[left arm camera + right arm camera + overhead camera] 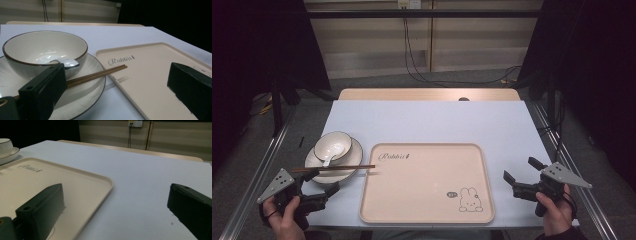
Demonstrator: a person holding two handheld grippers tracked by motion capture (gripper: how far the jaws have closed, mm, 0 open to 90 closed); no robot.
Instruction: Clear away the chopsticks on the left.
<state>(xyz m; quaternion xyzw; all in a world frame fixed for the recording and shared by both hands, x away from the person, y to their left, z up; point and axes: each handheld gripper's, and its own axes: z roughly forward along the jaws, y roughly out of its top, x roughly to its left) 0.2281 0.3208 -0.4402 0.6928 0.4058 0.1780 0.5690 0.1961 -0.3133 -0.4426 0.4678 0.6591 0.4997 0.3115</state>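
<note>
Glossy round bowl [45, 50] on ribbed plate [82, 97], slim wooden chopsticks [100, 73] across.

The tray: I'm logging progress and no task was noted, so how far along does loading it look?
Nothing looks done: the tray is bare. The bowl, with a spoon in it, sits on its plate left of the tray, chopsticks lying across the plate's rim. Nothing is in hand: left gripper and right gripper are open. Any moving seems left.

Dim room, table [427, 120] evenly lit, dark surroundings, soft shadows, near tongs blurred
</note>
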